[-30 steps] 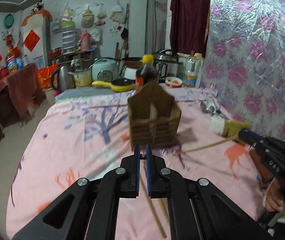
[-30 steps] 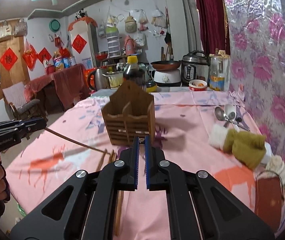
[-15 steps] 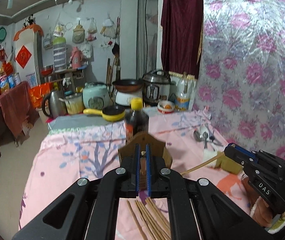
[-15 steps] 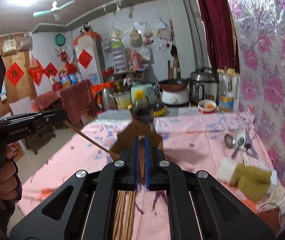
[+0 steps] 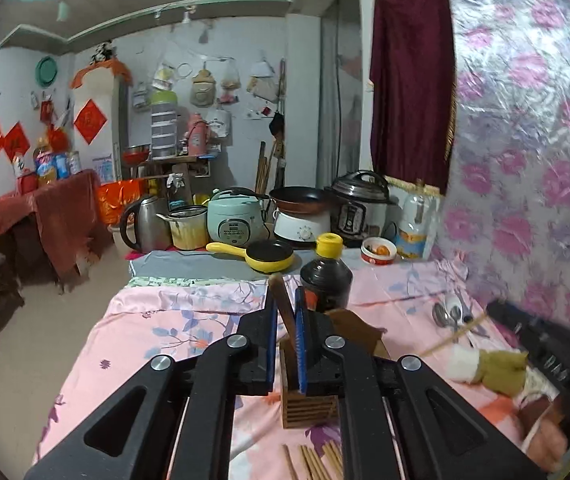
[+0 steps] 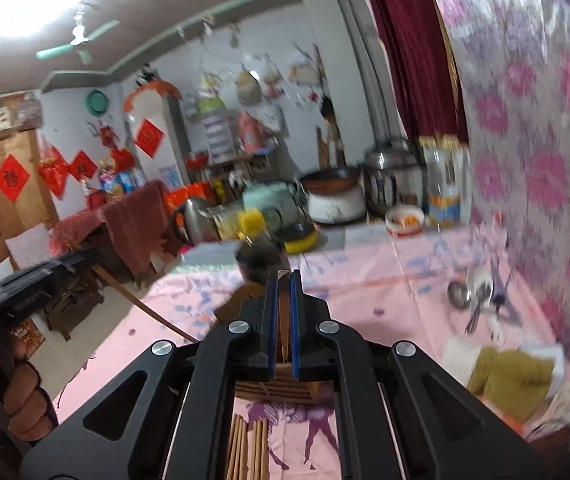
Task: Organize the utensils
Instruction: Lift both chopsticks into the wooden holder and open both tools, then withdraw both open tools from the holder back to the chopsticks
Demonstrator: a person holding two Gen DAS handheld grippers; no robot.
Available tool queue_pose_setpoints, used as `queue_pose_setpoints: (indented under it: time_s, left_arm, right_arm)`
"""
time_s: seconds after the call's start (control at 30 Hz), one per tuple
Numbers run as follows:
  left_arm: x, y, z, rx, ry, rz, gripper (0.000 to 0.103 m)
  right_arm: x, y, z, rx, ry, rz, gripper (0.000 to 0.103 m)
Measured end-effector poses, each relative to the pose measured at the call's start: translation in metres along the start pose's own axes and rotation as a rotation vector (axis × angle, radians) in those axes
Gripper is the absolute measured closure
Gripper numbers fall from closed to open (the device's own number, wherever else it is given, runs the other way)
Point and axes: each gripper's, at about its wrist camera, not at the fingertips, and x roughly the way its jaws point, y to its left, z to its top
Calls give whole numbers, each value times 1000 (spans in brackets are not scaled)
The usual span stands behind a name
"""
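A wooden utensil holder (image 5: 309,408) stands on the pink tablecloth, straight below both grippers; it also shows in the right wrist view (image 6: 273,384). My left gripper (image 5: 285,336) is shut on a wooden chopstick (image 5: 283,308) that slants up between its pads, above the holder. My right gripper (image 6: 281,320) is shut on another chopstick (image 6: 281,308) over the holder; that chopstick's far end shows in the left wrist view (image 5: 453,336). Several loose chopsticks (image 5: 317,460) lie on the cloth in front of the holder, also seen in the right wrist view (image 6: 245,448).
A dark sauce bottle (image 5: 327,276) stands just behind the holder. Metal spoons (image 5: 449,312) lie near the floral wall at right. A white and olive cloth bundle (image 5: 493,364) lies at right. Pots, cookers and a yellow pan (image 5: 265,256) crowd the table's far end.
Both grippers have risen and tilted, each lifting its chopstick from low on the table to above the holder. The right wrist view is now motion blurred.
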Motion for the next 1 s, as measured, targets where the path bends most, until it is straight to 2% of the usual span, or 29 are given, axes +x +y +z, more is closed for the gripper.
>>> queue_pose_setpoints:
  time_s: [0.3,0.53,0.57,0.6,0.67,0.73,0.87,0.93,1.0]
  left_arm:
    - [7,5,23,-22,-28,-27,97]
    - [49,12,-10,-45,95,-19,95]
    - [54,13,-15,-49,118,-10,81]
    - [56,16,-19,-52,128,3,50]
    - [51,20,-26,-63,102,28,26]
    - [43,22,-29,-54,78,35,26]
    - [27,26,-36,-55,59,60,15]
    - [18,30,-40,-67,56,63,14]
    - [11,33,-48,-82,57,67,9]
  right_arm:
    - [16,-6,-7,15,26,-3,97]
    - [25,-8,-12,18,58,-8,96]
    - [26,-8,-13,19,68,-8,92]
    - [26,-9,-14,23,69,-12,91]
    - [24,-9,-16,21,68,-27,90]
    - [21,-9,-16,18,64,-30,90]
    - [8,-9,-19,27,38,-44,90]
    - [-1,-11,-23,35,26,-48,89]
    - [-11,-12,-31,47,17,-50,85]
